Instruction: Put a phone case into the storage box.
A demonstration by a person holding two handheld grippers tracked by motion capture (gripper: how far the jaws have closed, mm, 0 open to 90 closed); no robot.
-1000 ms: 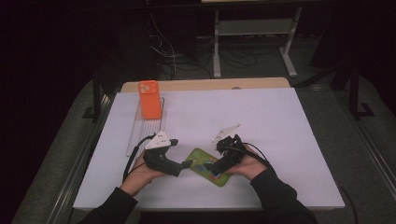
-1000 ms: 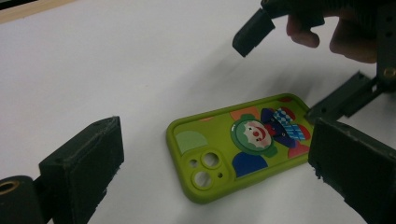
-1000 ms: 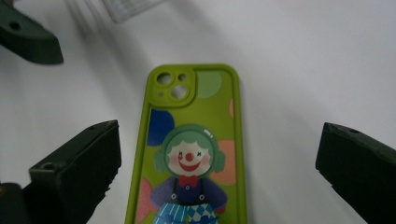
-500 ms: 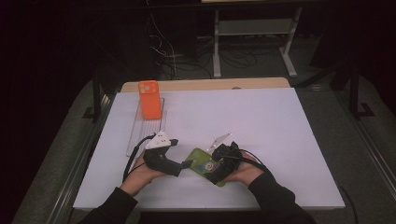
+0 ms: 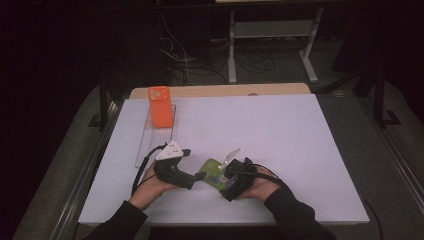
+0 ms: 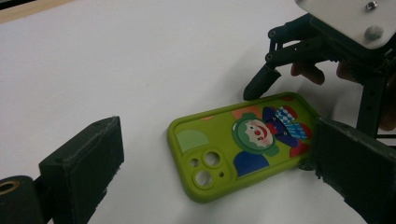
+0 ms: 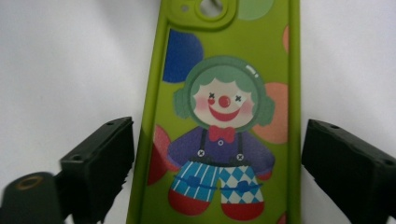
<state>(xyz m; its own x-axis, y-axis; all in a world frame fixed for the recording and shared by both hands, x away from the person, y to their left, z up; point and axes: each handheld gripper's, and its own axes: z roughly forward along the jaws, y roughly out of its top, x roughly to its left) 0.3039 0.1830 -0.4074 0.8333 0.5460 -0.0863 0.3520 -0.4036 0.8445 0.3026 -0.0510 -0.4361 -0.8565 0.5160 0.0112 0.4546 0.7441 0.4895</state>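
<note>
A green phone case point(image 5: 212, 168) printed with a clown lies flat on the white table point(image 5: 300, 150), near the front edge. My left gripper point(image 5: 199, 176) comes at it from the left. In the left gripper view that gripper point(image 6: 219, 140) is open around the case point(image 6: 243, 140): its right jaw is at the case's end and its left jaw stands well clear. My right gripper point(image 5: 226, 181) hangs over the case's other end. Its jaws point(image 7: 219, 144) have just been closing and straddle the case point(image 7: 224, 107), with thin gaps still showing on both sides.
An orange phone point(image 5: 161, 107) stands at the far end of a clear tray point(image 5: 152, 145) at the table's left. Both of the person's hands rest low at the front edge. Bare white tabletop stretches to the right and toward the back.
The right gripper has come down and toward the person onto the case, and its jaws have narrowed. The left gripper and the case have stayed put.
</note>
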